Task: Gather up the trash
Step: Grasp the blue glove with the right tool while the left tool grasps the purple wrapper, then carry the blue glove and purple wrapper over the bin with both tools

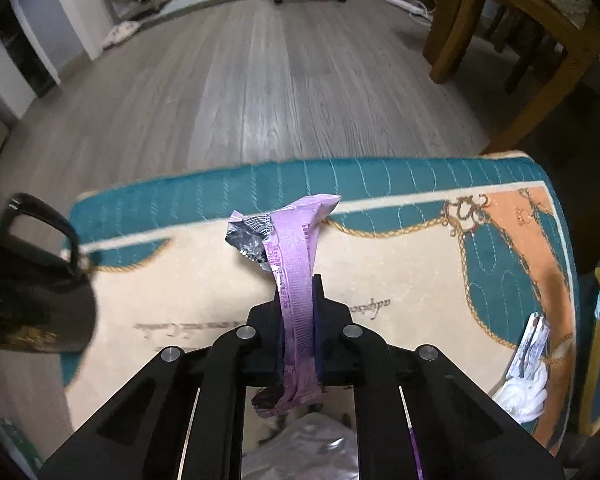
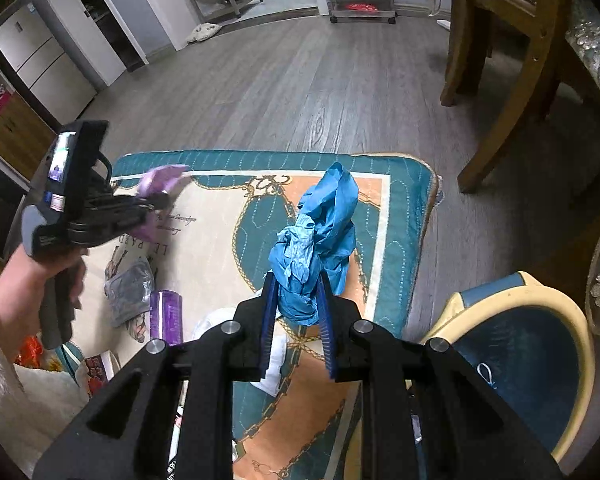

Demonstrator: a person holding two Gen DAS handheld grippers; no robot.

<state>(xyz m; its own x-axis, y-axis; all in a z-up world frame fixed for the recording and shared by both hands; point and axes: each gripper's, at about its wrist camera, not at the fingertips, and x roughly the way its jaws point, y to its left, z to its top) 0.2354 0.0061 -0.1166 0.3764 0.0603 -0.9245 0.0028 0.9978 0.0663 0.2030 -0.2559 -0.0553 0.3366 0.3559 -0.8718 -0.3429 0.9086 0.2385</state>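
Above the rug (image 1: 400,240), a purple wrapper (image 1: 296,280) sits clamped in the left hand-held gripper (image 1: 298,300), while the right hand-held gripper (image 2: 298,300) pinches a blue wad (image 2: 320,240). More litter (image 2: 130,292) remains; keep both grips firm and carry them to a bin.

- Rug (image 2: 204,256) lies on the floor (image 2: 300,92).
- Wrapper (image 1: 296,280) sits between the left gripper (image 1: 298,312) jaws, above the rug.
- Chair (image 2: 500,80) stands beyond the rug, right.
- Tissue, perhaps (image 1: 524,396), lies on the rug's right part.
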